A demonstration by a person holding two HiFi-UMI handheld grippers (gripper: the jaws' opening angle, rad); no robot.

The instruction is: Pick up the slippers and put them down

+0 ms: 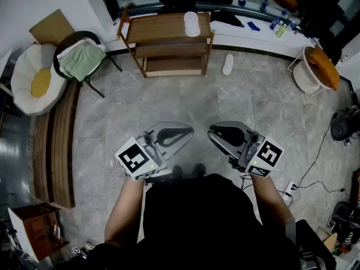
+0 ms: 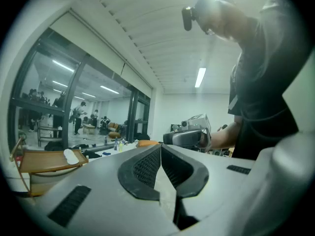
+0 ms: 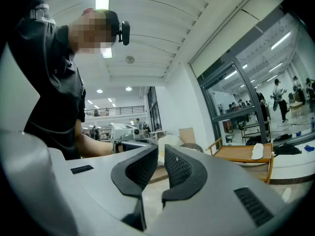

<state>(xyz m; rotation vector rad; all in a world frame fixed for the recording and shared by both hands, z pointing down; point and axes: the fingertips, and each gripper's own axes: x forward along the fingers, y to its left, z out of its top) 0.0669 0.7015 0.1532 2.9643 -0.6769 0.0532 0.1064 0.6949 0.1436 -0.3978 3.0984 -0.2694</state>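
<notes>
Slippers, both white, lie apart: one slipper (image 1: 192, 24) on the top board of the wooden shelf (image 1: 157, 25), toward its right end, and the other slipper (image 1: 228, 64) on the floor (image 1: 169, 100) just right of the shelf's foot. Well in front of the shelf, the left claw (image 1: 190, 131) is pressed together and empty. The right claw (image 1: 212, 131) faces it, a narrow slit between its jaws, nothing in it.

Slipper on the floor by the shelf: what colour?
White; the slipper shows best in the head view.
</notes>
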